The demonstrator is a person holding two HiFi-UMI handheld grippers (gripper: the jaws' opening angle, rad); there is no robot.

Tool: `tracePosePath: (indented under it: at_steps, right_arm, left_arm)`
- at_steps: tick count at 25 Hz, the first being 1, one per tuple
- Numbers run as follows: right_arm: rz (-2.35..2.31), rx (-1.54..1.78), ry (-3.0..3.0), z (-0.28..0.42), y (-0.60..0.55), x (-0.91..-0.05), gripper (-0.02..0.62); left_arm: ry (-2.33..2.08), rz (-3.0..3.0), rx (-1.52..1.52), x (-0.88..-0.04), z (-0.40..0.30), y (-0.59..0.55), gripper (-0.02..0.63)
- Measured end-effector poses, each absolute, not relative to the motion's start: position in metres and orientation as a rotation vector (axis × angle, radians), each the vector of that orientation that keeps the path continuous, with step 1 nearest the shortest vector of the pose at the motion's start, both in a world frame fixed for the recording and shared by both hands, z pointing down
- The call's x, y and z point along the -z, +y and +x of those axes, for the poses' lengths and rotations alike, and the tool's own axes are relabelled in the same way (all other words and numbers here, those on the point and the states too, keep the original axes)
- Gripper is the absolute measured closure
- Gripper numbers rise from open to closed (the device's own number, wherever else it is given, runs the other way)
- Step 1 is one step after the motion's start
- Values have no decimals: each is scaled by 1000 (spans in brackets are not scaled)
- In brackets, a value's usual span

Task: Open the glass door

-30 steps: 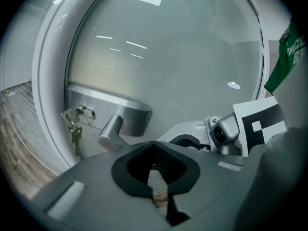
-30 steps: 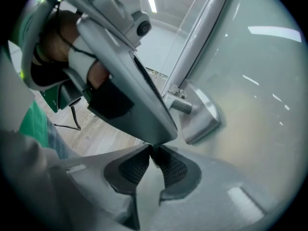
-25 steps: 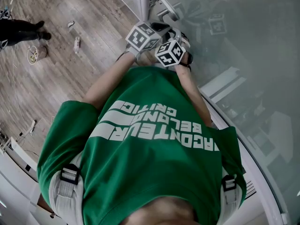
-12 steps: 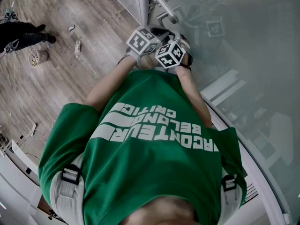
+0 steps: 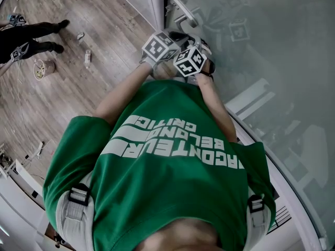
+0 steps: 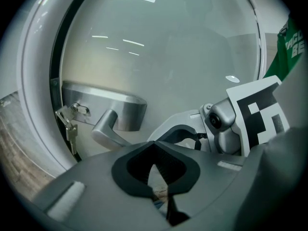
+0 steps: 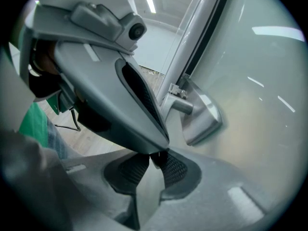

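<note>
Hands hold two tools close together in front of the big cloudy glass door (image 5: 261,46). The person wears a green shirt with white letters (image 5: 172,156) and stands on the brown wooden floor (image 5: 104,20).

The grey left gripper (image 6: 154,148) has its two black ribbed jaws pressed together at the tips, and nothing is between them. The grey right gripper (image 7: 153,161) looks the same: its jaws meet at the tips and hold nothing. The left gripper leans across the front of the right one, so the two are touching or nearly touching (I can't tell which). Each one has a white cube with black squares on it.

The shiny silver lever handle (image 6: 108,129) sticks out from a silver plate on the door, near the door's edge. It is just past the gripper tips and a bit to the left in the left gripper view. Neither gripper touches it. A small bunch of silver keys (image 6: 70,126) hangs from the lock right beside the handle.

The door's edge stands next to a white door frame (image 5: 156,1). Far off on the floor are another person's legs in black (image 5: 31,35) and a small round thing (image 5: 42,67).
</note>
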State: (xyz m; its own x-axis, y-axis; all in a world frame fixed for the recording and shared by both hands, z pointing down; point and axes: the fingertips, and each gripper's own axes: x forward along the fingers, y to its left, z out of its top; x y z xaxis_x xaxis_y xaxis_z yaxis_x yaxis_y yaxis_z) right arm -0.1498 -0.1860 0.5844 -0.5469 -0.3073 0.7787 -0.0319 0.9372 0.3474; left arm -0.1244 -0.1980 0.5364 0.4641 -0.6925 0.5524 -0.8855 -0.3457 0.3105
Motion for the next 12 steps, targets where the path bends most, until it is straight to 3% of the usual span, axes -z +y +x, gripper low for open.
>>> tracePosePath:
  at_steps: [8,12]
  right_arm:
    - [241,320,-2154,-151,-201,-588,539]
    - [251,269,-2173,-143,-211,-547,534]
  left_arm:
    - [-1327,2158,-476,-545,-127,-215,592]
    - [-1326,2188,-469,-507,-121,-227,592]
